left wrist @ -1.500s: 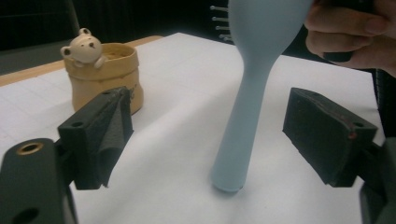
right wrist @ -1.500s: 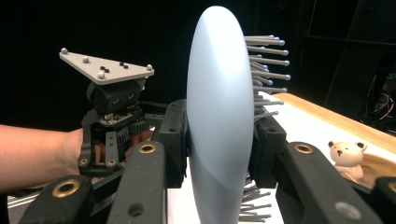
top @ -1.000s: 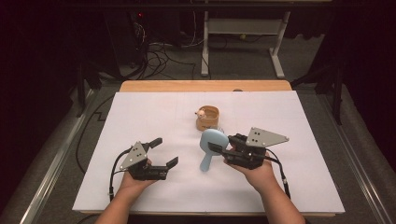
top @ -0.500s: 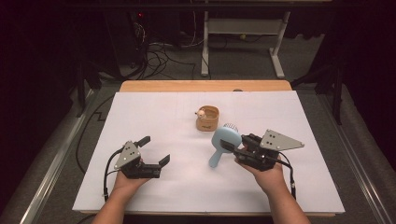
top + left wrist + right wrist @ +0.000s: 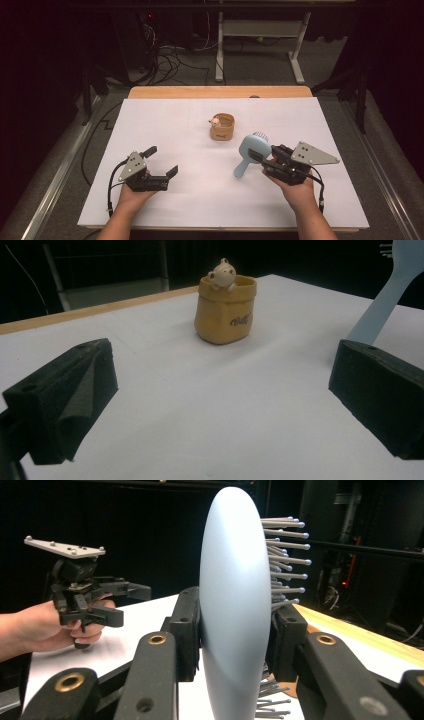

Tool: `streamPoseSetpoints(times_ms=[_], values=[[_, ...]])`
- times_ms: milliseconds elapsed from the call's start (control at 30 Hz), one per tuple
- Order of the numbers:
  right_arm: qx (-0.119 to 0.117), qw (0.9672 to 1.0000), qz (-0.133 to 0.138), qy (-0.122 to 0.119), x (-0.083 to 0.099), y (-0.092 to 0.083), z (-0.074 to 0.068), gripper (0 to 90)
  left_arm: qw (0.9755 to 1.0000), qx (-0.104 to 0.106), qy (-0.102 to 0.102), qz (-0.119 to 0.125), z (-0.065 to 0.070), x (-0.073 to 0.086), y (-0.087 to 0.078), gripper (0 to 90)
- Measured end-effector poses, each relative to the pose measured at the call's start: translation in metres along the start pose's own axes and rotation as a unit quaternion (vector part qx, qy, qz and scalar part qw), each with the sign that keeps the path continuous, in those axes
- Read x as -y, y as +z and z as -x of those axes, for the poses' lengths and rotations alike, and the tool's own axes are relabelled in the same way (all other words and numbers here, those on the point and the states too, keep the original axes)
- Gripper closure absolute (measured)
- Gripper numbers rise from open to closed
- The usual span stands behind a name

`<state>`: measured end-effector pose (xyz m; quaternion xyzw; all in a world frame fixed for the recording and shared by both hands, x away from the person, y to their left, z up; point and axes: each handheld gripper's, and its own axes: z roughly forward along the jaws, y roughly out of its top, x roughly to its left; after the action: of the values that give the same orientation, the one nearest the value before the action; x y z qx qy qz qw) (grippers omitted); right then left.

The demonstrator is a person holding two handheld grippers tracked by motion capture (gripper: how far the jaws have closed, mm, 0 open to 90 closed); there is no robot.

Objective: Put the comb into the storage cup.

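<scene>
My right gripper (image 5: 260, 156) is shut on the head of a light blue hairbrush (image 5: 251, 150), whose handle slants down to the left toward the white table top (image 5: 210, 200). In the right gripper view the brush (image 5: 235, 605) stands edge-on between the jaws, its bristles pointing right. My left gripper (image 5: 162, 161) is held open at the front left with nothing between its fingers. A tan pot with a small bear figure on its rim (image 5: 222, 126) stands mid-table, beyond both grippers. The left gripper view shows the pot (image 5: 226, 310) ahead and the brush handle (image 5: 380, 305) at upper right.
A bare wooden strip (image 5: 220, 92) runs along the white surface's far edge. Beyond it are cables and a white desk frame (image 5: 257, 35) on the floor. In the right gripper view the left gripper (image 5: 131, 604) and its hand are at the left.
My right gripper has carried the hairbrush to the right, away from the pot. My left gripper has shifted a little to the left and stayed open.
</scene>
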<state>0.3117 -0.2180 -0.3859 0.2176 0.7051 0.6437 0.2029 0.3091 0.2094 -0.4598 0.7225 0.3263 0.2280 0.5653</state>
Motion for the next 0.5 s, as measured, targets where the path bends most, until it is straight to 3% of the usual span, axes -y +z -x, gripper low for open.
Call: streamPoseSetpoints(times_ms=[500], values=[[0.046,0.9989,0.006,-0.001,0.003,-0.020,0.012,64.3,1.0000,0.000,0.001,0.002,-0.001,0.000,-0.001,0.2]])
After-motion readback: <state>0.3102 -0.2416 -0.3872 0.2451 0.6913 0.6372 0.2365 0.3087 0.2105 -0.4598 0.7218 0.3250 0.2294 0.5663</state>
